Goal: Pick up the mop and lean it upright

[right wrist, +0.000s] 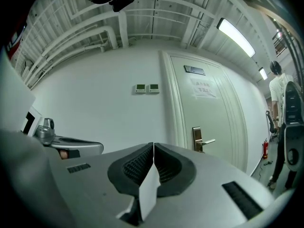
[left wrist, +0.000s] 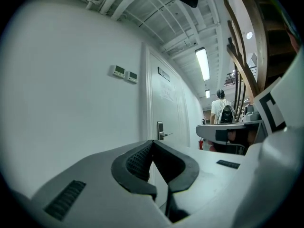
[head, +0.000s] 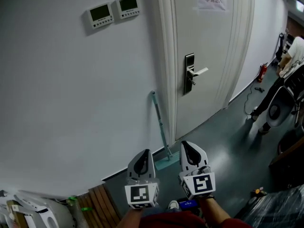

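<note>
A mop (head: pixel 160 127) with a thin teal handle leans upright against the white wall beside the door frame. Its pale teal head (head: pixel 167 162) rests on the dark floor. In the head view both grippers are held side by side in front of it, close to me. My left gripper (head: pixel 144 151) is shut and holds nothing; in the left gripper view its pads (left wrist: pixel 152 142) meet at the tips. To the right of the mop head, my right gripper (head: pixel 186 144) is also shut and empty, with its black pads (right wrist: pixel 153 146) pressed together. Neither gripper touches the mop.
A white door with a lever handle (head: pixel 193 73) stands right of the mop. Two small wall panels (head: pixel 113 11) hang high on the wall. A person (head: pixel 289 56) and a red fire extinguisher (head: pixel 262 72) are down the corridor at right. Wooden slats (head: pixel 97 204) lie at lower left.
</note>
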A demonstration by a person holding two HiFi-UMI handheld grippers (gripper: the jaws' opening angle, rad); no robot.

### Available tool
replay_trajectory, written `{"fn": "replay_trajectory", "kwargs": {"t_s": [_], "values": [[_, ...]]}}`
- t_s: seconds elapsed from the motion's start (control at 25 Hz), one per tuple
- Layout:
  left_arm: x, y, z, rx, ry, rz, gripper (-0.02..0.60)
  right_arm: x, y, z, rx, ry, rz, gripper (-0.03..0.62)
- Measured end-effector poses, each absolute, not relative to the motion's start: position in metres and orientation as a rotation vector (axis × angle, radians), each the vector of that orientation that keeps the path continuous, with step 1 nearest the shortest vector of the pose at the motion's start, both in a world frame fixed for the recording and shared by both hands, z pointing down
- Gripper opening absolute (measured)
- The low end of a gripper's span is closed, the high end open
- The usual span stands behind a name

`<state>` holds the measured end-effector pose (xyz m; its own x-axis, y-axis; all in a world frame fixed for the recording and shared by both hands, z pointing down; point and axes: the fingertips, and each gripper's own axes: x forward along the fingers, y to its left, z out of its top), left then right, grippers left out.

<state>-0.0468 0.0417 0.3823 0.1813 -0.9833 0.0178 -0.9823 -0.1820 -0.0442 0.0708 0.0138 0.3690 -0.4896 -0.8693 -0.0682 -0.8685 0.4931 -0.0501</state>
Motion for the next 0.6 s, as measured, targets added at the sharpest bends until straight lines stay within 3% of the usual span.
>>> {"fn": "replay_trajectory", "kwargs": {"t_s": [0.6], "values": [[-0.083,-0.088,0.401,-2.461,1.955,-0.041,0.014,0.039,-0.104,0.381,-1.641,2.63,0.027,0.018]]}}
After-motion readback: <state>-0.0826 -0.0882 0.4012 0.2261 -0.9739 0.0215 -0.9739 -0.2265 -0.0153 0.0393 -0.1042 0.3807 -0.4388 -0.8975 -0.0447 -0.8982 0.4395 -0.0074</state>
